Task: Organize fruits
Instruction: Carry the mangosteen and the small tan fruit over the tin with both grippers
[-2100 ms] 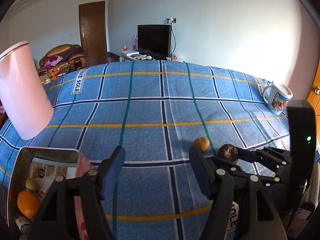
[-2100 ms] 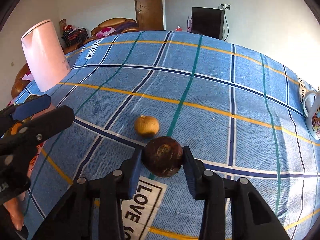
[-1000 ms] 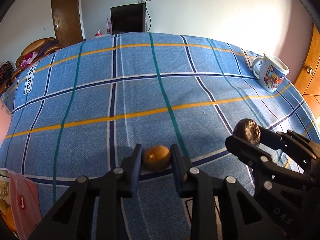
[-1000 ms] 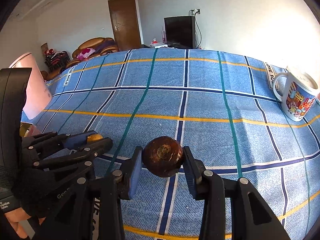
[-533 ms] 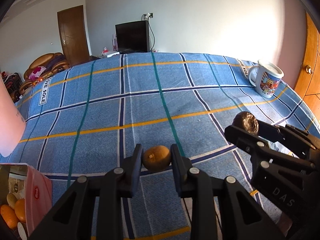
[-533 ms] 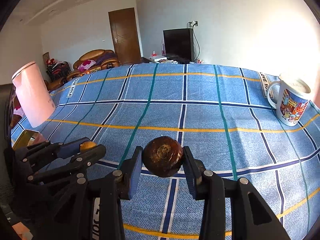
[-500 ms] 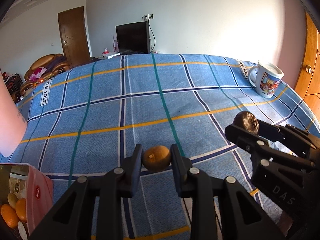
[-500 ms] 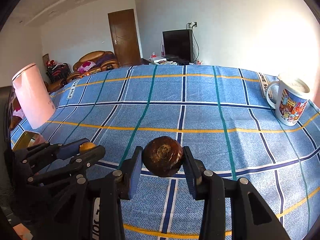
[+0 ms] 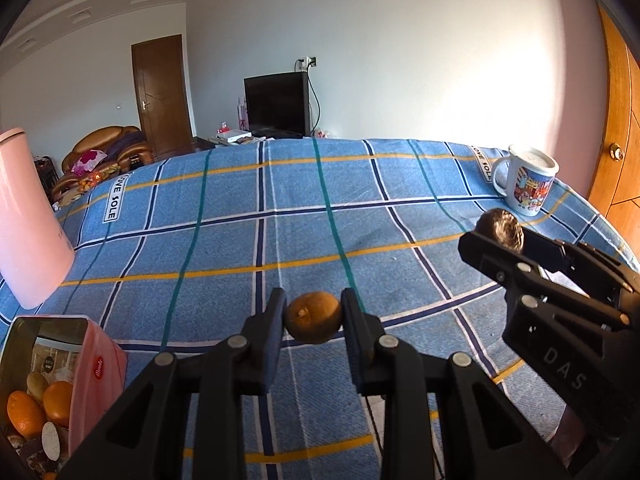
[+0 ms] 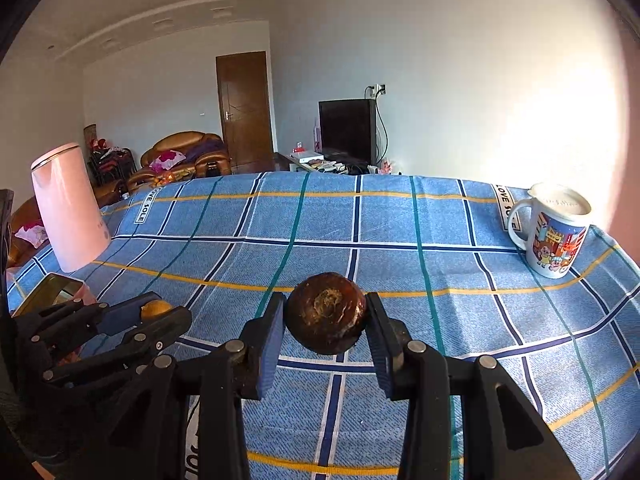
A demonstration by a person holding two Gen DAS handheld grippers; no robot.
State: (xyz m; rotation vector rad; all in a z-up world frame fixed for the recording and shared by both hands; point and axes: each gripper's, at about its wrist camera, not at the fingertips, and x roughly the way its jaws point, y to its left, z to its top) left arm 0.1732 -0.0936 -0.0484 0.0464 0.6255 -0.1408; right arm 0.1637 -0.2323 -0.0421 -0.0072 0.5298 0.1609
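- The pink tin (image 9: 98,376) is the landmark: it stands at the near left corner of the blue checked cloth (image 9: 304,236), lid off, with oranges (image 9: 40,406) and other fruit already inside. The tall pink container (image 9: 28,220) stands just behind it.
- The left gripper (image 9: 313,318), to the right of the tin and raised above the cloth, is closed on the small yellow-brown fruit (image 9: 313,317), one pad on each side near its widest part.
- To load it well, I judge that this gripper should travel left, stop over the tin's open mouth, go low, and only then spread its jaws. A drop from height could bruise the fruit or bounce it off the oranges.
- The tin looks fairly full, so a gap beside the oranges seems the safest spot to aim for.
- The right gripper (image 10: 326,316), farther right of the tin, is closed on the dark brown round fruit (image 10: 326,312), which sits across the pads and clear of the cloth.
- Both grippers hang close together, so this one had better wait until the left has cleared the tin, to avoid a knock.
- The cartoon mug (image 10: 554,234) stands at the far right edge, well apart from the tin and out of the way.
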